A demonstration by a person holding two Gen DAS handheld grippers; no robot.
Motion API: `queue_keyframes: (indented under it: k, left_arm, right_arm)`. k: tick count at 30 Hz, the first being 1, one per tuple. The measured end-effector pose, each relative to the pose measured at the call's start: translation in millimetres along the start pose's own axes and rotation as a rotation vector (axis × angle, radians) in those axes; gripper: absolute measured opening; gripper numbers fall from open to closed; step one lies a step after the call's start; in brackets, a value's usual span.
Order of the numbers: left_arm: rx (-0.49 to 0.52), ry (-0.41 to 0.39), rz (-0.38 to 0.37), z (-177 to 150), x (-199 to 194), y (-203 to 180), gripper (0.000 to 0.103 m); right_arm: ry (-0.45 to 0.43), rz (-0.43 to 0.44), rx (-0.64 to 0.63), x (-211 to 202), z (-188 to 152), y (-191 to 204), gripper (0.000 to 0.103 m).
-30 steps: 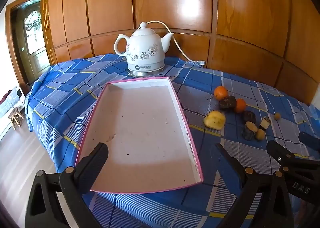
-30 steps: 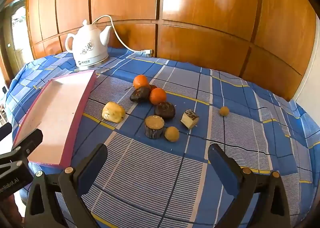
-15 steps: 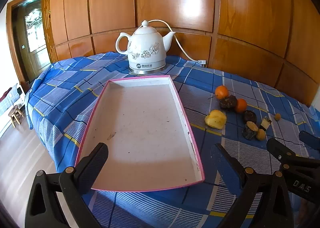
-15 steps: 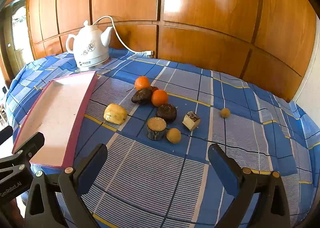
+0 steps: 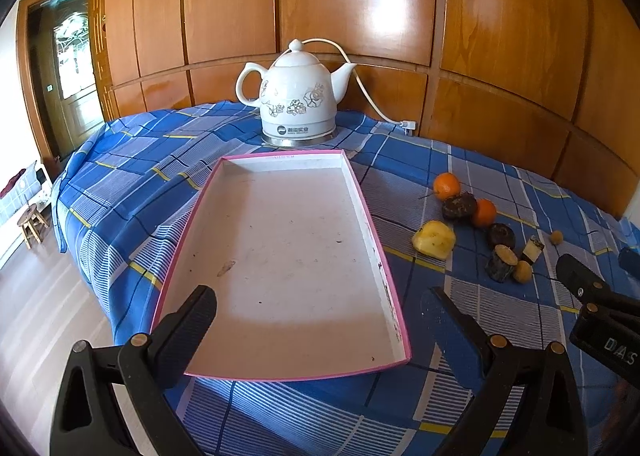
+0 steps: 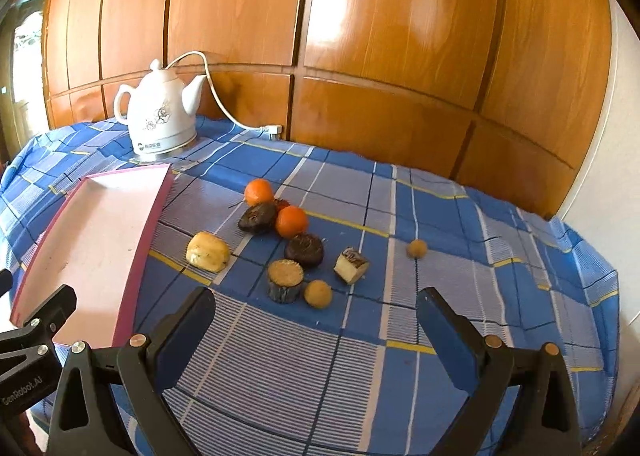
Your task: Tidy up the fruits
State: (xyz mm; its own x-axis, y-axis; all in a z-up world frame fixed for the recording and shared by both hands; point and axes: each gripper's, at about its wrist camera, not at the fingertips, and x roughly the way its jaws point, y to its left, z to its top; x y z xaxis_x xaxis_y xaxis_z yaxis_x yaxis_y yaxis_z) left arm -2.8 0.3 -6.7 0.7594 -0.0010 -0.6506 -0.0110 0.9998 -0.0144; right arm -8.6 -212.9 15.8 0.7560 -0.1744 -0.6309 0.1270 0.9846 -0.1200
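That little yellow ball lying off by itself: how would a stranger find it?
Start at the pink-rimmed tray left of the fruit cluster, then look past the cluster to its right. The small yellow ball lies alone on the blue cloth, touching nothing, while its look-alike sits beside a dark fruit.

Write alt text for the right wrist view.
The open right gripper hovers over a blue plaid tablecloth, facing a loose cluster of fruit pieces including two oranges. An empty pink-rimmed tray lies left of them, a white kettle behind.
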Motion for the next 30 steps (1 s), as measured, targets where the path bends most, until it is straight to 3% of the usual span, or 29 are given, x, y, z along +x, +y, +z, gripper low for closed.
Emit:
queue_keyframes:
  k: [30]
  left_arm:
    - [0.001,0.012,-0.01,-0.6,0.8,-3.7,0.103]
  right_arm:
    - [-0.045,-0.018,-0.036,-8.0,1.5,4.0,0.102]
